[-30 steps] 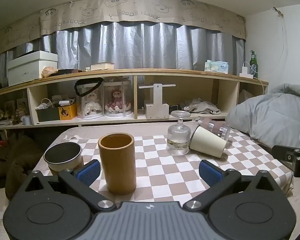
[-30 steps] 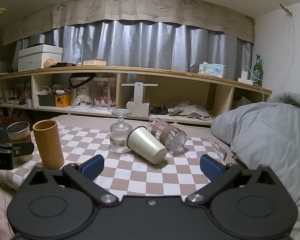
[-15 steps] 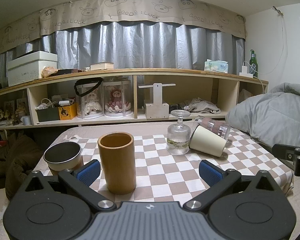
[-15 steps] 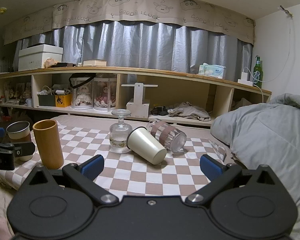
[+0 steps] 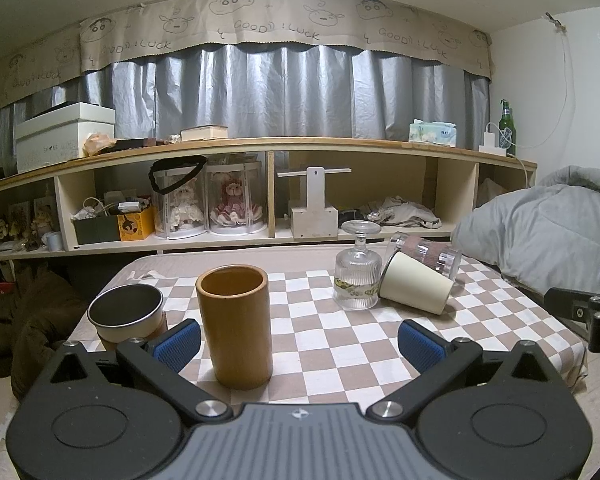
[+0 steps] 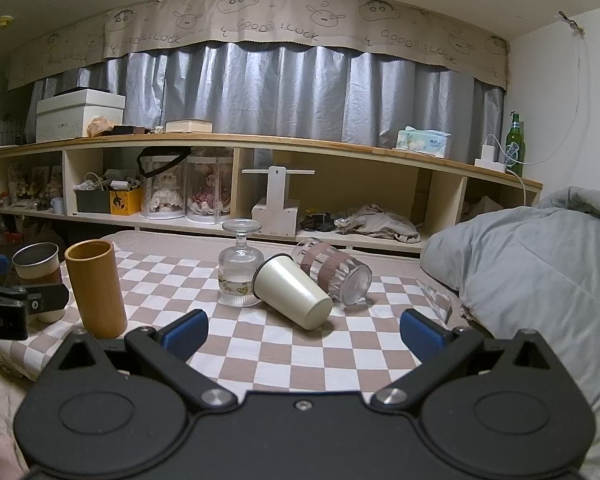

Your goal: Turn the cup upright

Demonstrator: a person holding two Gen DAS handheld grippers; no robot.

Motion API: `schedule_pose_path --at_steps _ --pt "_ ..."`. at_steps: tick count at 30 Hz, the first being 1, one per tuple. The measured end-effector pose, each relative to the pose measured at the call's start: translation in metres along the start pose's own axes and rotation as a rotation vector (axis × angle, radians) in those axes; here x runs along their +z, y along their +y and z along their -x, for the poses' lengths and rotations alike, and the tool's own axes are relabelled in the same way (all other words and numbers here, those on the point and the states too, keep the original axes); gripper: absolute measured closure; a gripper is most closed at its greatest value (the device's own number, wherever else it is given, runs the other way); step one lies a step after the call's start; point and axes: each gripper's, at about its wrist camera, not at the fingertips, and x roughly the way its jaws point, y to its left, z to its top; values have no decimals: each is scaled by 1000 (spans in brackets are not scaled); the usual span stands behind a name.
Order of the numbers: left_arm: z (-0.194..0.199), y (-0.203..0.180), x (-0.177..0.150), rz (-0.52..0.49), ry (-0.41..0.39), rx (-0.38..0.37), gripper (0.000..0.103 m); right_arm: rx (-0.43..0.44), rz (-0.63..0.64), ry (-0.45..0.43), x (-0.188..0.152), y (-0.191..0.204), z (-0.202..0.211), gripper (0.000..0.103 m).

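A cream cup (image 6: 294,292) lies on its side on the checkered table, its mouth against an upside-down stemmed glass (image 6: 240,268). A clear tumbler with a brown band (image 6: 334,276) lies on its side just behind it. The same three show in the left wrist view: cream cup (image 5: 416,288), stemmed glass (image 5: 358,270), tumbler (image 5: 428,254). My right gripper (image 6: 302,334) is open and empty, short of the cream cup. My left gripper (image 5: 300,344) is open and empty, with an upright tan cylinder cup (image 5: 236,320) between its fingers' line of sight.
A metal-rimmed mug (image 5: 126,316) stands at the table's left corner. The tan cylinder (image 6: 96,288) stands left in the right wrist view. A grey duvet (image 6: 540,264) lies to the right. A long wooden shelf (image 6: 260,148) with boxes and doll cases runs behind.
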Motion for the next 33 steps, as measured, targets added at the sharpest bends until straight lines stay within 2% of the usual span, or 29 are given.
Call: schedule_pose_path --at_steps 33 --pt "5 -4 4 1 -1 0 0 0 3 -3 -2 -1 -1 0"
